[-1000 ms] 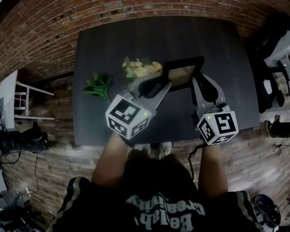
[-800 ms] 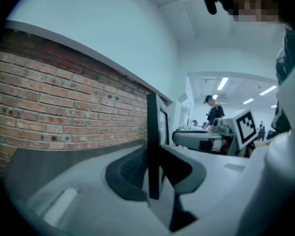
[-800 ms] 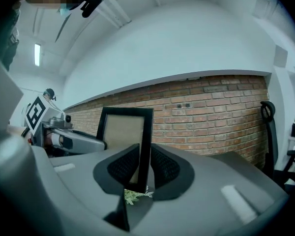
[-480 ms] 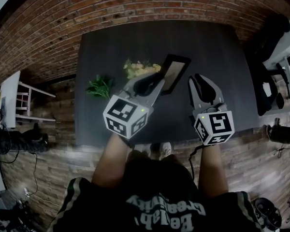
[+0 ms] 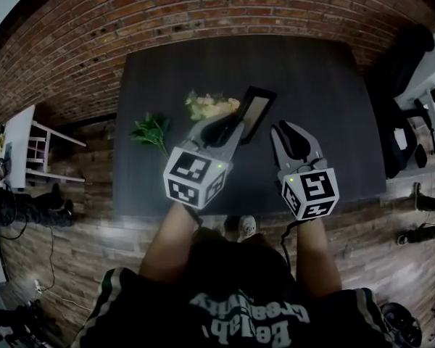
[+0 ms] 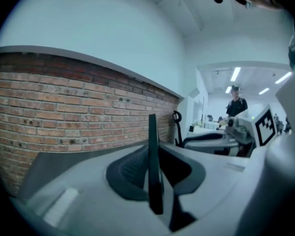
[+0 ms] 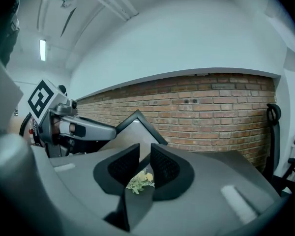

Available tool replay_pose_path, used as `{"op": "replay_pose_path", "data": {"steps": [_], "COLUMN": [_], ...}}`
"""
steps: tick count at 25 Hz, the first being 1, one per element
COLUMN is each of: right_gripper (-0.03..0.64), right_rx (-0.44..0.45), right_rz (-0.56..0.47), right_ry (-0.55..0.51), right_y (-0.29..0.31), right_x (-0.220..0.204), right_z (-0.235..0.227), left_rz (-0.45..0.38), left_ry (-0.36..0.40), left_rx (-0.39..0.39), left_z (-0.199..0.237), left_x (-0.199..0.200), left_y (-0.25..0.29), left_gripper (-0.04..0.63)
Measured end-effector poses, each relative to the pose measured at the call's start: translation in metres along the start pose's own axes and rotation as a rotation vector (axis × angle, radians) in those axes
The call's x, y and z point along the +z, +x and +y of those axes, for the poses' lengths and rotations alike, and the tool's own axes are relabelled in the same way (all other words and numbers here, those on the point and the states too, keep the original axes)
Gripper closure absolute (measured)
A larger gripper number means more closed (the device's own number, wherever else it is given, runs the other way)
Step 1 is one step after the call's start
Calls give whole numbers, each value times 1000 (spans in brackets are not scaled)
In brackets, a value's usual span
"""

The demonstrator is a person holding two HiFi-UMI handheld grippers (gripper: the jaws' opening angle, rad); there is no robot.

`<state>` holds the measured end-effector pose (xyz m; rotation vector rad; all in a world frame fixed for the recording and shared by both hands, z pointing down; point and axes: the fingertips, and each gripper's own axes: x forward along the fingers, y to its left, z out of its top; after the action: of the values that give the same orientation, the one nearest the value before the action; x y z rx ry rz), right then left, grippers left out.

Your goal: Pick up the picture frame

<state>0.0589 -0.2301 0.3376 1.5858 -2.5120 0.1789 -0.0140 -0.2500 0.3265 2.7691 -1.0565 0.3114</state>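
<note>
head view, picture frame (image 5: pixel 259 111): lifted clear of the dark table (image 5: pixel 333 85), tilted, near edge in the left gripper (image 5: pixel 235 125)
head view, right gripper (image 5: pixel 286 129): just beside the frame, not touching it
head view, table: cream flowers (image 5: pixel 210 106) and green sprig (image 5: pixel 151 129) lie left of the frame
left gripper view, fingers (image 6: pixel 128 173): clamped on the frame, edge-on between them; jaws just closed slightly
right gripper view, fingers (image 7: pixel 164 168): narrow gap, gripping nothing; flowers show through it

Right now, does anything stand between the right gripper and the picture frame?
Nothing visible does. The right gripper has its jaws apart and empty beside the picture frame, with only open air between. The left gripper, whose jaws have just been closing, grips the frame's edge and holds it up; the flowers lie lower, on the table.
</note>
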Motion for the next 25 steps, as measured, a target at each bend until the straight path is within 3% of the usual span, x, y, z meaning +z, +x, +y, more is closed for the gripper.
{"op": "replay_pose_path", "data": {"steps": [12, 19, 25], "right_gripper": [545, 548, 596], "right_rx": [26, 45, 81], "right_rz": [-93, -139, -173], "right_ry": [-129, -263, -314], "right_y": [-42, -81, -93], "right_x": [57, 67, 76], "right_z": [1, 18, 32], "left_rz": [-73, -127, -125], "left_ry": [199, 310, 396], "left_rx": [164, 258, 306], "left_z": [-37, -77, -92], "left_x": [52, 67, 72], "left_y": [-33, -66, -80], "left_gripper": [525, 525, 525]}}
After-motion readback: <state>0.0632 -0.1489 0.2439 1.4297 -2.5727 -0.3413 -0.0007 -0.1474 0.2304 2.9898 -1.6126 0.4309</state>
